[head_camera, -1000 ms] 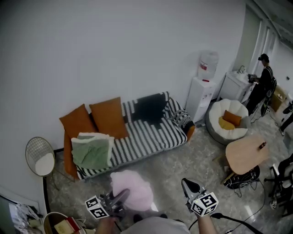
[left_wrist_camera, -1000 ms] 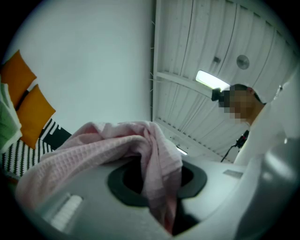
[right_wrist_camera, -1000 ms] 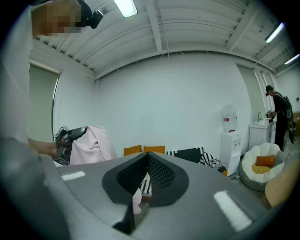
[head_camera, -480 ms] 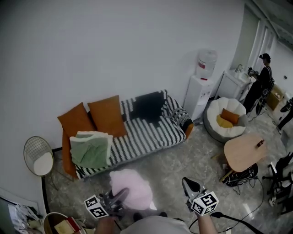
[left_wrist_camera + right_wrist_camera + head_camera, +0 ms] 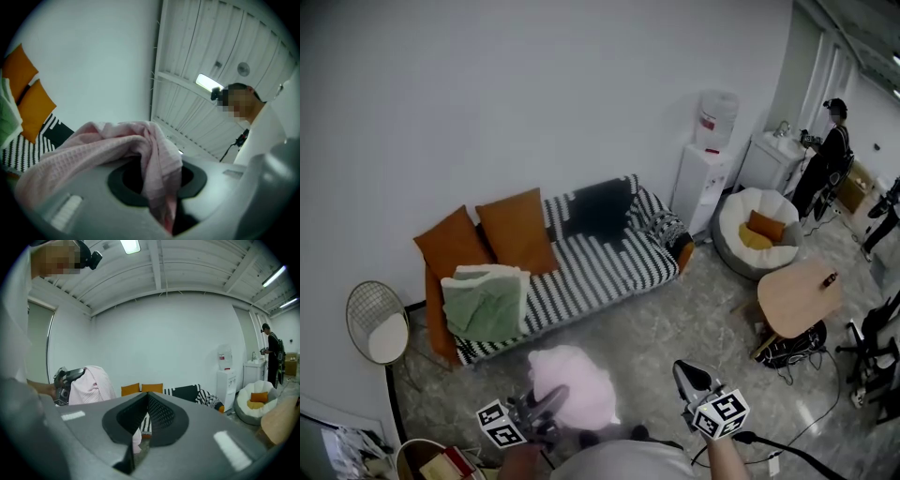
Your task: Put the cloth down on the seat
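Cloth [image 5: 572,386], pink, hangs bunched from the L gripper [image 5: 547,403]. Its jaws are clamped on a fold: the L gripper view shows fabric pinched btw the pads and draped over the top. R gripper [image 5: 686,377] is clenched w/ nothing in it, held out front, apart from the cloth. Sofa [image 5: 605,272] stands against the wall, well apart from both grippers. The cloth is over bare floor, not over the seat. So pickup looks done, placing not yet begun. Left to do, by my read: close in on the sofa, lower the cloth onto the free striped seat right of the green blanket [image 5: 483,305], then let go.
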### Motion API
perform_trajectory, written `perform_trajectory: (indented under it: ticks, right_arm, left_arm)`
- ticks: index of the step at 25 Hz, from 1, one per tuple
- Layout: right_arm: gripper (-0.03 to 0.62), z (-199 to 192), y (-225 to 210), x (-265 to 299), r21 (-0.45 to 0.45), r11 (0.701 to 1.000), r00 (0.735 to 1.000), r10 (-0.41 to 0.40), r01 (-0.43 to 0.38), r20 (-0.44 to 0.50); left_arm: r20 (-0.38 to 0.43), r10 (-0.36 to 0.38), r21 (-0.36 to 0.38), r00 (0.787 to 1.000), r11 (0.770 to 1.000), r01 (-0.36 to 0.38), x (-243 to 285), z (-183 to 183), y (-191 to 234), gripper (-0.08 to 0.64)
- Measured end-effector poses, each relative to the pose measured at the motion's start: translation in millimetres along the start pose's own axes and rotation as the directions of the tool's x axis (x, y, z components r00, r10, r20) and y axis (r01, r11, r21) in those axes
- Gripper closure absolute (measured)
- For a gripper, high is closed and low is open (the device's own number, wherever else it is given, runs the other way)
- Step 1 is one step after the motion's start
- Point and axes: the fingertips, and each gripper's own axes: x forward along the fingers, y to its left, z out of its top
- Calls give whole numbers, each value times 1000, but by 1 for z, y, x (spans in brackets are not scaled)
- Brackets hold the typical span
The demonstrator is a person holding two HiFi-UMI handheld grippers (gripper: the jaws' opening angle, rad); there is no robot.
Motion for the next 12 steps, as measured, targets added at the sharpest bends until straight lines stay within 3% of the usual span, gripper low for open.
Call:
perform_trajectory:
  ticks: [12]
  right_arm:
    - [588, -6, 47, 16, 9, 999, 999, -50, 50, 15]
  left_arm:
    - [-50, -37, -14, 998, 999, 37, -46, 20, 7, 463]
